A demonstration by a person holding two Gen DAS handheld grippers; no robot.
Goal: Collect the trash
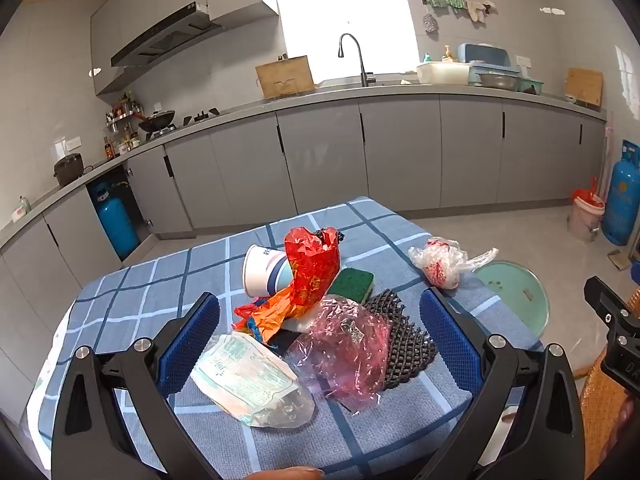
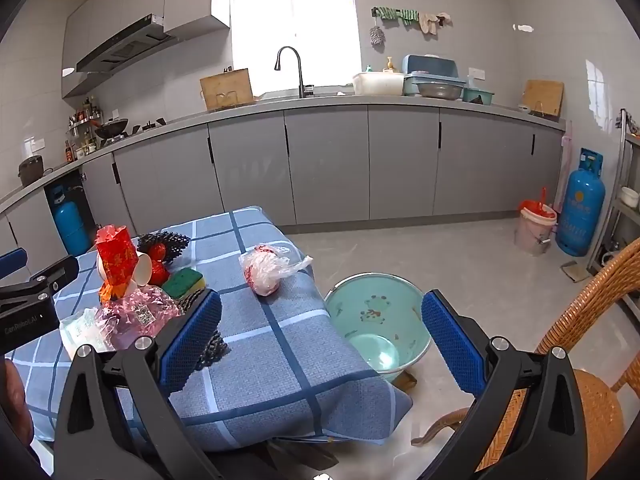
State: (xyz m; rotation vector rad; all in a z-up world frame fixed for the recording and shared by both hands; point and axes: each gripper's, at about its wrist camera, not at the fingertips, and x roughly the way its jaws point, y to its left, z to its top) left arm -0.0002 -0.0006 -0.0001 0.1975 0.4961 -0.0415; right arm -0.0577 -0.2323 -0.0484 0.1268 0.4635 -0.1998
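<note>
Hovering with jaws spread wide and empty, the left gripper (image 1: 320, 340) faces crumpled red, pink and clear plastic wrappers (image 1: 312, 280) heaped on the blue checked counter (image 1: 160, 292), while the right gripper (image 2: 322, 332) overlooks a pale green basin (image 2: 376, 312) on the floor.

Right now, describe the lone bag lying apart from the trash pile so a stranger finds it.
On the blue checked tablecloth, look toward the edge nearest the green basin. The clear plastic bag lies alone there, crumpled, with red print, away from the heaped wrappers.
</note>
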